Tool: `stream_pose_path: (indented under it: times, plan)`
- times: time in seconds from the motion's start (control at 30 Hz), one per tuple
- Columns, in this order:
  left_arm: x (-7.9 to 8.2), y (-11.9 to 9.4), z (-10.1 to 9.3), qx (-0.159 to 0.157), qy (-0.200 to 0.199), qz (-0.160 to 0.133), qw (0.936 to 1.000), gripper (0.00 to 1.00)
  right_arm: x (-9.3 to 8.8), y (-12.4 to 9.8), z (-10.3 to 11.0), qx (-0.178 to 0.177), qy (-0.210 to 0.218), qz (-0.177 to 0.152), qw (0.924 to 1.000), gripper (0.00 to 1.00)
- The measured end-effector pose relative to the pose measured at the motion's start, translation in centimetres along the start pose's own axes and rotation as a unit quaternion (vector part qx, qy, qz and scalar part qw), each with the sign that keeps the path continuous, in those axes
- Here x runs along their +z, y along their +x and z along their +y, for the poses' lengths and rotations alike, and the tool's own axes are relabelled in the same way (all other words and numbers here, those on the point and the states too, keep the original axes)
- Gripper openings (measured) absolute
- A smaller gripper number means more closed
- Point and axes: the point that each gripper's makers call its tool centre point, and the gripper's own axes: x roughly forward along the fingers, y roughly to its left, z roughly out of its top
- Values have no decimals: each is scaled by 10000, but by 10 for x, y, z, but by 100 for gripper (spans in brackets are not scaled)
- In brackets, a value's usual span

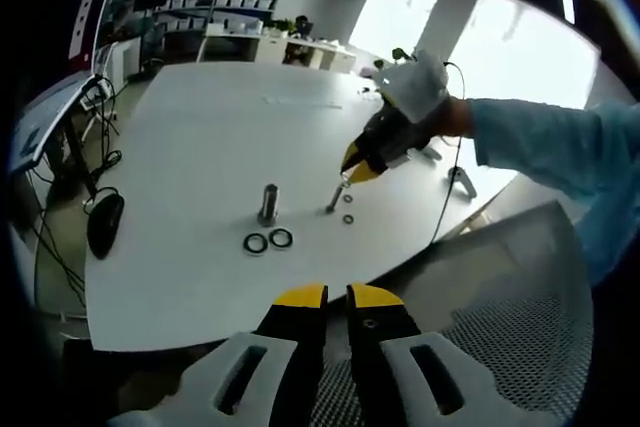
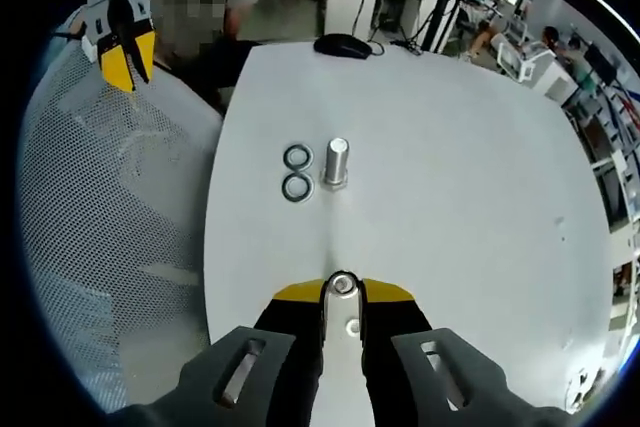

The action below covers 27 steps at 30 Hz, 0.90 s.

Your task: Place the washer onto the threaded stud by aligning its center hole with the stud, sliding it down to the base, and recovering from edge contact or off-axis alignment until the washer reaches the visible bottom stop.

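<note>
A thin threaded stud (image 1: 333,199) stands on the white table (image 1: 200,147). My right gripper (image 1: 350,173) is at its top end, held by a gloved hand. In the right gripper view, the right gripper (image 2: 343,287) is shut on a small washer (image 2: 343,284), looking down along the stud. Another small washer (image 2: 352,327) lies below the jaws, and two small washers (image 1: 348,218) lie beside the stud's foot. My left gripper (image 1: 337,297) hovers off the table edge with its jaws together and nothing between them; it appears again (image 2: 128,42) at the upper left.
A thicker metal stud (image 1: 268,204) (image 2: 336,162) stands on the table with two dark rings (image 1: 268,241) (image 2: 297,172) beside it. A grey mesh chair (image 1: 500,327) (image 2: 110,247) sits at the table edge. A black mouse (image 2: 343,45) lies at the far side.
</note>
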Motion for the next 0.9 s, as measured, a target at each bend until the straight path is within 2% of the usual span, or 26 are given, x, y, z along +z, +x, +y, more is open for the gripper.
stream_pose_path:
  times: [0.9]
  plan:
    - [0, 0, 1, 20, -64, -1, 10000, 5, -9, 17, 3, 146, 42, 165, 9997, 13]
